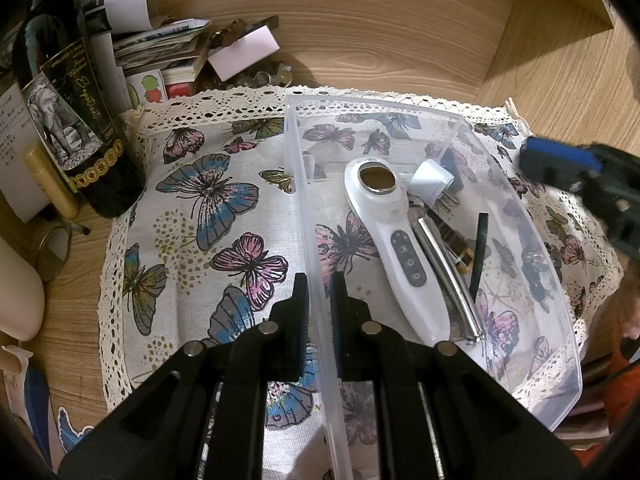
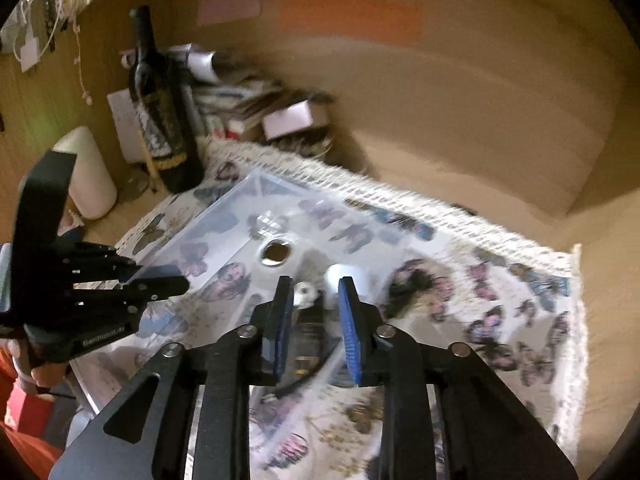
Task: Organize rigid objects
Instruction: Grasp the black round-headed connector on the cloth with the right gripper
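Observation:
A clear plastic bin (image 1: 556, 320) sits on a butterfly-print cloth (image 1: 192, 216). In it lie a white handheld device (image 1: 394, 240), a white plug adapter (image 1: 432, 180), a chrome rod (image 1: 448, 276) and a dark thin stick (image 1: 480, 252). My left gripper (image 1: 319, 284) is shut on the bin's left wall (image 1: 304, 216). My right gripper (image 2: 314, 292) is open and empty, hovering above the bin (image 2: 224, 224) near the adapter (image 2: 340, 274); it also shows at the right edge of the left wrist view (image 1: 580, 184). The right wrist view is motion-blurred.
A dark wine bottle (image 1: 76, 120) stands at the cloth's far left corner, beside a pile of papers and small boxes (image 1: 168, 48). A white rounded object (image 1: 16, 300) and a small round mirror (image 1: 54, 248) lie left. A wooden wall (image 1: 360, 20) rises behind.

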Motion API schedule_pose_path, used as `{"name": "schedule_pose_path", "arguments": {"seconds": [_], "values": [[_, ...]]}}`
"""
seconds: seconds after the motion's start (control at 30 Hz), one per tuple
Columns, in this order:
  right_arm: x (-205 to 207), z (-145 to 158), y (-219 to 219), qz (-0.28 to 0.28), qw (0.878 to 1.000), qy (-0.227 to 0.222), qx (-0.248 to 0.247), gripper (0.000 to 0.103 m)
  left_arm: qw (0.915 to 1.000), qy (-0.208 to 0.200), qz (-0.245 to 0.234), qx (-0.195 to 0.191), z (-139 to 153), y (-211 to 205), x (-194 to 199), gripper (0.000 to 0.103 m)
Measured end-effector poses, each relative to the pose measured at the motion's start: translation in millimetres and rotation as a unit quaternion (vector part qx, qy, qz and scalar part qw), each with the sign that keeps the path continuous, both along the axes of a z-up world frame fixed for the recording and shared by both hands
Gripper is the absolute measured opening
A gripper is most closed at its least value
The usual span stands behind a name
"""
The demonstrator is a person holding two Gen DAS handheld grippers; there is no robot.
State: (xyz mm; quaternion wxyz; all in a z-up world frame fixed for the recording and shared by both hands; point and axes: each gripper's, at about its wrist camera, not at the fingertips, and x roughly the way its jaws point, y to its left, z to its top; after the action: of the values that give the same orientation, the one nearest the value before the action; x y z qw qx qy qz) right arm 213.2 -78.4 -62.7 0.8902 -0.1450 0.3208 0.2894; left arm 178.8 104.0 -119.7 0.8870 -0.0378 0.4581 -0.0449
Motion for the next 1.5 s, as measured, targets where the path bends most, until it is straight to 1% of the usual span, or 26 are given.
{"name": "schedule_pose_path", "arguments": {"seconds": [0.03,0.17,0.3,0.37,0.53,0.7,0.8,0.9,0.93,0.97,1.0,1.17,1.37,1.5], "values": [[-2.0,2.8,-5.4,-0.006,1.000,-0.005,0.001,0.027,1.0000,0.000,0.000,0.000,0.1,-0.1,0.0,0.010],[-5.6,6.4,-33.1,-0.042,0.999,-0.016,0.006,0.037,1.0000,0.000,-0.001,0.000,0.0,0.2,0.0,0.010],[-5.3,-5.2,-56.0,-0.073,0.997,-0.005,0.002,0.037,1.0000,0.000,-0.001,0.001,0.0,0.2,-0.2,0.010],[-3.3,-16.3,-64.6,-0.088,0.996,0.007,-0.004,0.038,1.0000,0.000,-0.001,0.000,-0.1,0.3,-0.3,0.010],[3.7,-49.6,-81.5,-0.113,0.992,0.054,-0.008,0.038,1.0000,0.000,0.000,0.000,-0.1,0.4,-0.1,0.010],[10.1,-79.4,-93.0,-0.128,0.987,0.098,-0.004,0.038,1.0000,0.000,0.000,0.000,-0.1,0.6,-0.1,0.010],[11.1,-90.8,-96.0,-0.134,0.985,0.111,-0.007,0.038,1.0000,0.000,-0.001,0.000,-0.1,0.6,-0.1,0.010],[12.5,-97.0,-99.5,-0.134,0.983,0.124,0.006,0.037,1.0000,0.000,0.000,-0.001,-0.1,0.4,0.1,0.010],[11.9,-97.4,-100.1,-0.133,0.983,0.124,0.007,0.037,1.0000,0.000,0.000,-0.001,-0.1,0.2,0.1,0.010],[11.7,-97.0,-100.8,-0.134,0.984,0.121,0.009,0.032,1.0000,0.000,0.000,-0.001,-0.3,1.1,-0.5,0.010],[11.8,-96.6,-100.5,-0.135,0.984,0.119,0.008,0.029,1.0000,0.000,0.000,-0.001,-0.3,0.8,-0.5,0.010],[8.3,-84.7,-95.9,-0.132,0.987,0.093,0.005,0.029,1.0000,0.000,0.000,-0.001,-0.3,1.1,-0.4,0.010],[6.0,-57.2,-83.8,-0.118,0.992,0.054,0.007,0.029,1.0000,0.000,0.000,-0.002,-0.3,1.1,-0.2,0.010],[5.9,-35.4,-72.4,-0.103,0.994,0.029,0.018,0.029,1.0000,0.000,0.000,-0.002,-0.4,0.9,-0.1,0.010]]}}
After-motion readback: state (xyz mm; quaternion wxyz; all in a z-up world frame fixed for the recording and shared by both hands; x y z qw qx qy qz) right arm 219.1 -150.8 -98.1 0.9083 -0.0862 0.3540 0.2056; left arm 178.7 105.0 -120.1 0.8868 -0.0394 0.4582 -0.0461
